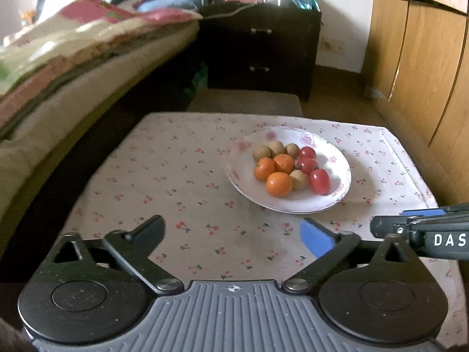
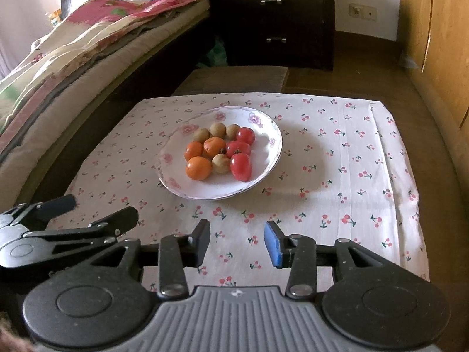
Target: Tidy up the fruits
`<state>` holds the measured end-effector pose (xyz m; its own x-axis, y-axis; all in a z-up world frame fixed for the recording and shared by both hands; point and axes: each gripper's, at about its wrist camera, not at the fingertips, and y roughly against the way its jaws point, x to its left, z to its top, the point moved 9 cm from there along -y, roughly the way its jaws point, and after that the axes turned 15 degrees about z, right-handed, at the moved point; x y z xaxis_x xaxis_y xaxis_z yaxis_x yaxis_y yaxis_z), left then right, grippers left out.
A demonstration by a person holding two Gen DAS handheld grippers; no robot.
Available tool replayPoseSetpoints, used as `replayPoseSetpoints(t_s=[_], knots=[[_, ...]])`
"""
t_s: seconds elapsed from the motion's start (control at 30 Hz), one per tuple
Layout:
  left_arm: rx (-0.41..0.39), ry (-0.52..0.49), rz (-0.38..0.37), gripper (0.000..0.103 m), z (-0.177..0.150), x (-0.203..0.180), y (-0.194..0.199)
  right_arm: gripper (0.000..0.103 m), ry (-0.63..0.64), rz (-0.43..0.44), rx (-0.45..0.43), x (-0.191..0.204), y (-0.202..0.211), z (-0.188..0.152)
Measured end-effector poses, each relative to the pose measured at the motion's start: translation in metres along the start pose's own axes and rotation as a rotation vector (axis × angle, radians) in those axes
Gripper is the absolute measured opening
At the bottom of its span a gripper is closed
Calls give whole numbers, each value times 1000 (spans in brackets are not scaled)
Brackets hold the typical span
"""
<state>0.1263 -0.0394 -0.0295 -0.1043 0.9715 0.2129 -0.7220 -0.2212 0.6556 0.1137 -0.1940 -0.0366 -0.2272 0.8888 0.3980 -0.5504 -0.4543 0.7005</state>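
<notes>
The fruits sit grouped on a white plate [image 2: 263, 173] on the cherry-print cloth covering the worktop [image 2: 351, 158]: three orange fruits [image 2: 198, 168] on the left, three red tomatoes [image 2: 241, 166] on the right, and small brown fruits [image 2: 217, 129] at the far side, with one between the two rows.

The left tongs [image 1: 237, 236] are spread wide with nothing between them. The right tongs [image 2: 237, 242] stand partly open, also empty.

The plate lies ahead of both tongs, apart from each. From the left tongs it lies forward and to the right; from the right tongs, forward and slightly left. The right tongs appear the nearer.

Legible writing: "DAS" on the right tongs' body [image 1: 448, 239]; the rest is cut off.
</notes>
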Motion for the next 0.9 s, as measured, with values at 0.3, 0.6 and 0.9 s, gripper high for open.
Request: replayPoseSetpoints(t_s=[0.3,0.6,0.9], knots=[[0,-30,12,103,-13,0,12,42,-5,3,1,5,9,-15],[63,15,-38,103,-33,6,19,42,-13,-4,15,12,16,-37],[95,11,-68,103,-49,8,30,43,-16,-10,20,18,25,-53]])
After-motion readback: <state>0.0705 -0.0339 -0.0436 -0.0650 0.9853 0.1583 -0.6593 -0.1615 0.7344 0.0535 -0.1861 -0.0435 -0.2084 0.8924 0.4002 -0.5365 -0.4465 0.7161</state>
